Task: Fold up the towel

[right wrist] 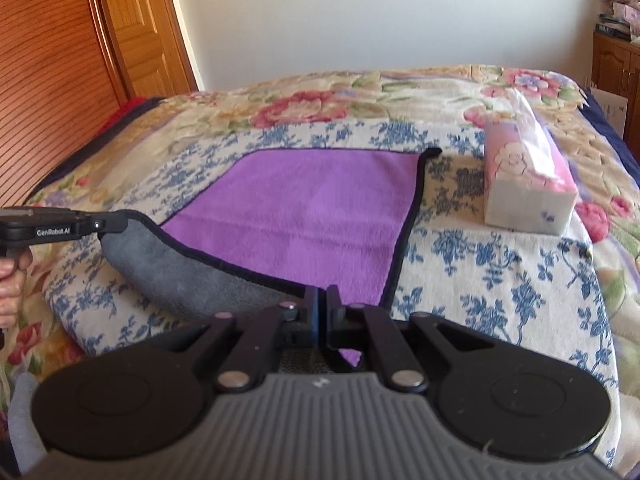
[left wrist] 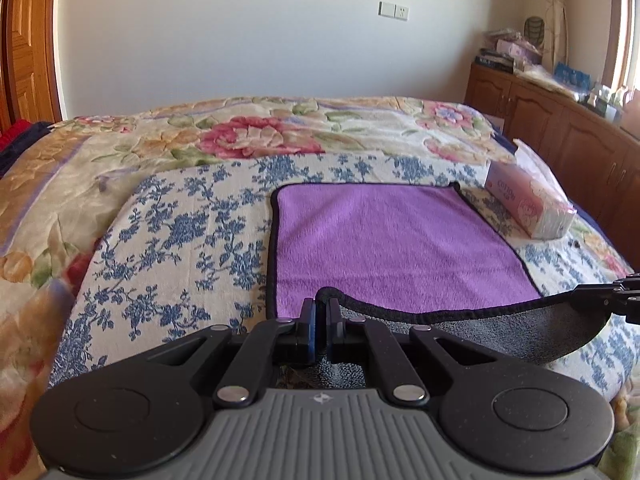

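Observation:
A purple towel (left wrist: 392,240) with a black hem and a grey underside lies on the bed; it also shows in the right wrist view (right wrist: 304,216). My left gripper (left wrist: 321,304) is shut on the towel's near left corner, lifted a little so the grey underside (left wrist: 520,332) shows. My right gripper (right wrist: 322,294) is shut on the near right corner. The near edge sags between the two grippers. The left gripper also shows in the right wrist view (right wrist: 116,220), and the right gripper shows in the left wrist view (left wrist: 580,294). The far half of the towel lies flat.
The towel rests on a blue-flowered cloth (left wrist: 180,232) over a floral bedspread (left wrist: 240,136). A pink tissue pack (left wrist: 528,204) lies to the right of the towel, also in the right wrist view (right wrist: 528,184). Wooden cabinets (left wrist: 560,120) stand on the right, a wooden door (right wrist: 60,60) on the left.

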The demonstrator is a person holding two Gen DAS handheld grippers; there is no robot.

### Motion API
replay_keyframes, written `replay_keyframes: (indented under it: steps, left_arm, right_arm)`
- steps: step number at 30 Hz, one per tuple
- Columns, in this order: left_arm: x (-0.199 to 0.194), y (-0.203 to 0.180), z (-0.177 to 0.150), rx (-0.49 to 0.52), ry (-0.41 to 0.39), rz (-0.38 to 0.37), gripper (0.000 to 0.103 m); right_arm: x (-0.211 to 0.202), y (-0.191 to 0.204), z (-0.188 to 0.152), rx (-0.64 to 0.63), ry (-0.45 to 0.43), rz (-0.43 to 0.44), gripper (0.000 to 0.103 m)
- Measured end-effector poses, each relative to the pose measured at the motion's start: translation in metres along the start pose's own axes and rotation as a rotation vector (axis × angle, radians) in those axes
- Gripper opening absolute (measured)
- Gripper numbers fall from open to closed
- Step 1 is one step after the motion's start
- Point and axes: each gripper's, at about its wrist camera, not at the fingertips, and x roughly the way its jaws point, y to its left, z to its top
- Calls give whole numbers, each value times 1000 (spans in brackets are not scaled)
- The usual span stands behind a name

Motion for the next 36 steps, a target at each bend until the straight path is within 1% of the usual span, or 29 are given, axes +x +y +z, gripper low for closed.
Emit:
replay_keyframes:
  steps: [12,22,36]
  left_arm:
    - [-1,3,10,-24,-42,-3,5]
    - [9,5,15,-27,-47,10,5]
    - [28,6,24,-30,-48,7,5]
  right_arm:
    - [0,-4,14,-38,-59,-11,4]
    - [12,-5,24,-74,-62,-14,4]
    - [31,-7,37,-107,-65,-7,4]
